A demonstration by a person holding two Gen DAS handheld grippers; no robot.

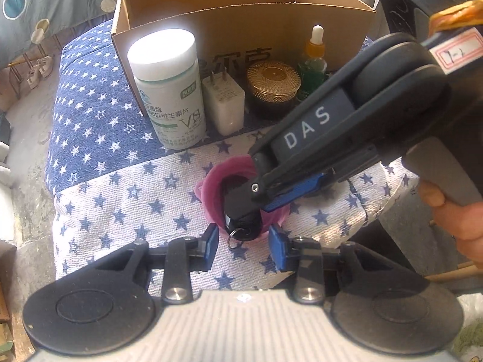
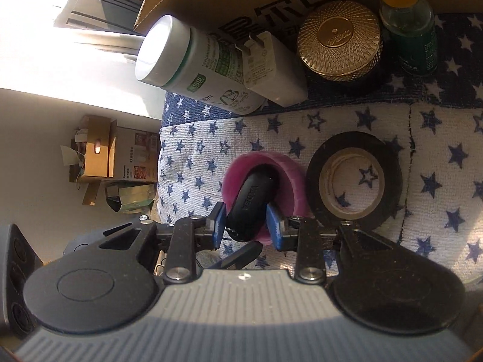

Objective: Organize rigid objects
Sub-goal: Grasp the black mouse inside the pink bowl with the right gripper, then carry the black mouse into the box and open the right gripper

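Both tilted down: right gripper (image 2: 245, 224) clamps black fob (image 2: 252, 199) in pink cup (image 2: 289, 178); left gripper (image 1: 243, 246) parted.

The right gripper (image 1: 262, 194) covers most of the pink cup (image 1: 211, 187) in the left wrist view, and the black tape roll is totally hidden behind it. Dropper bottle (image 2: 407, 27) is cut off at 12 o'clock in the right view. The vitamin bottle (image 1: 172, 90) label is too blurry to read.

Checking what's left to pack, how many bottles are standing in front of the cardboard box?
2: the white vitamin bottle at the box's left front, the green dropper bottle at the right. More may be hidden inside the box.
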